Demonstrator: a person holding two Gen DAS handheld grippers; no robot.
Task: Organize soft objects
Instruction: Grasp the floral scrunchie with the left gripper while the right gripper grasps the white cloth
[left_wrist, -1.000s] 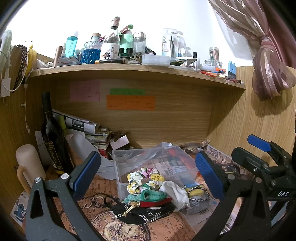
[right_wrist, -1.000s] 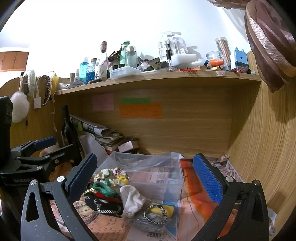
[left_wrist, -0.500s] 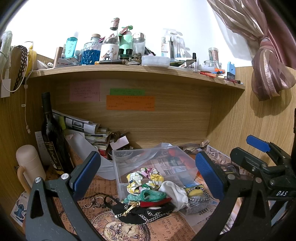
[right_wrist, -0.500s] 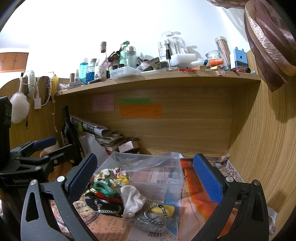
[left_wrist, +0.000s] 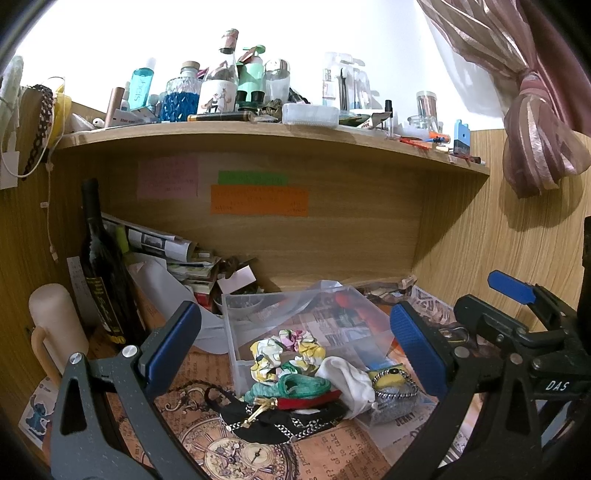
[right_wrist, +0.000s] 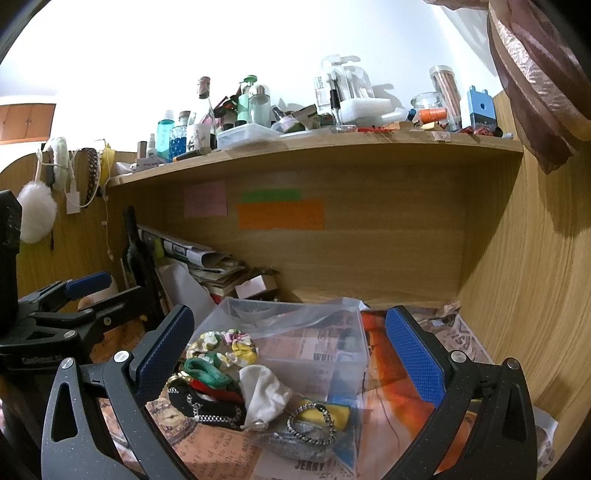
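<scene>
A pile of soft items lies on the desk in front of a clear plastic box (left_wrist: 295, 314) (right_wrist: 325, 332): a floral scrunchie (left_wrist: 284, 350) (right_wrist: 225, 349), a green scrunchie (left_wrist: 291, 386) (right_wrist: 203, 371), a white cloth pouch (left_wrist: 347, 378) (right_wrist: 264, 395), a black chain-trimmed piece (left_wrist: 280, 419) (right_wrist: 207, 408) and a grey pouch with a bracelet (left_wrist: 393, 397) (right_wrist: 308, 432). My left gripper (left_wrist: 295, 347) is open and empty, above and before the pile. My right gripper (right_wrist: 291, 354) is open and empty, over the box and pile; it also shows in the left wrist view (left_wrist: 517, 332).
A dark wine bottle (left_wrist: 103, 280), a beige mug (left_wrist: 55, 328) and stacked papers (left_wrist: 177, 254) stand at the left. The shelf above (left_wrist: 258, 136) is crowded with bottles. Wooden side walls enclose the desk. Printed paper (right_wrist: 399, 369) covers the surface.
</scene>
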